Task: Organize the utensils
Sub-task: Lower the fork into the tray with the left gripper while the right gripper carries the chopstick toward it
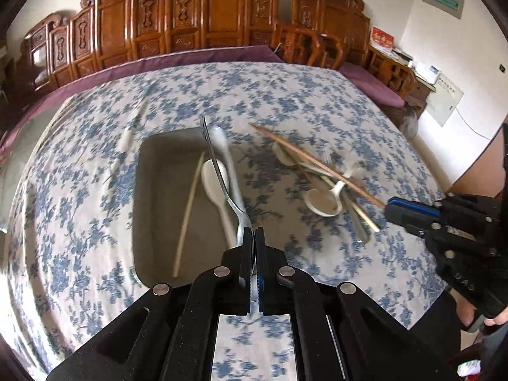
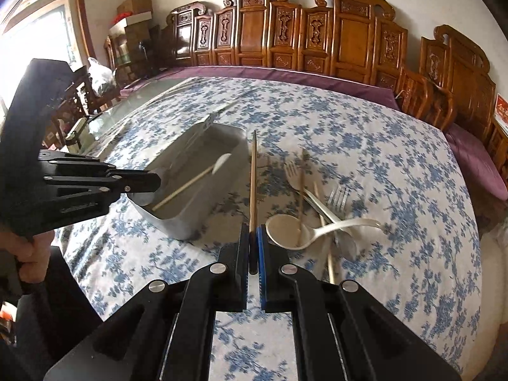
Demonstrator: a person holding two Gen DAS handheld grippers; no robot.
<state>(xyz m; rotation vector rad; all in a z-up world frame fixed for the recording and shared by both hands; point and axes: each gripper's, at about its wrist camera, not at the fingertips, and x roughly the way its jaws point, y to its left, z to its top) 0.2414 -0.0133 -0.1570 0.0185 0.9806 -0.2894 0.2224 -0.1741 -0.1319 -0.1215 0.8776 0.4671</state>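
**Both Grippers Loaded Over the Sorting Area**

Left gripper (image 1: pixel 250 238) jaws are clamped on the bowl end of a metal utensil (image 1: pixel 219 165), most likely a spoon; the flat handle projects straight ahead of the jaws and hangs above the metal tray (image 1: pixel 149 190). The grip at one end probably lets the free length be lowered flat into the tray.

Inside the tray, directly beyond the left jaws, lie one pale chopstick (image 1: pixel 189 212) and two white ceramic spoons (image 1: pixel 219 190), set roughly lengthwise. This suggests the tray is the collection point and sorting is partly done.

Right gripper (image 2: pixel 253 238) jaws are clamped on the near end of a brown wooden chopstick (image 2: pixel 253 184), which points forward, clear of the cloth, just right of the tray wall. An end grip keeps the jaws away from the pile.

Remaining utensils form a loose heap ahead and right of the right jaws: a white ceramic ladle spoon (image 2: pixel 295 231), metal forks (image 2: pixel 338 198), and further chopsticks (image 2: pixel 301 190), crossing and touching one another.

Surface: the bench is covered by a blue floral tablecloth (image 2: pixel 381 190), slightly creased; a purple under-cloth shows at the far edge. Carved wooden chairs (image 2: pixel 254 31) line the wall beyond. Stacked boxes (image 2: pixel 133 12) and a bright window stand far left of the right jaws.
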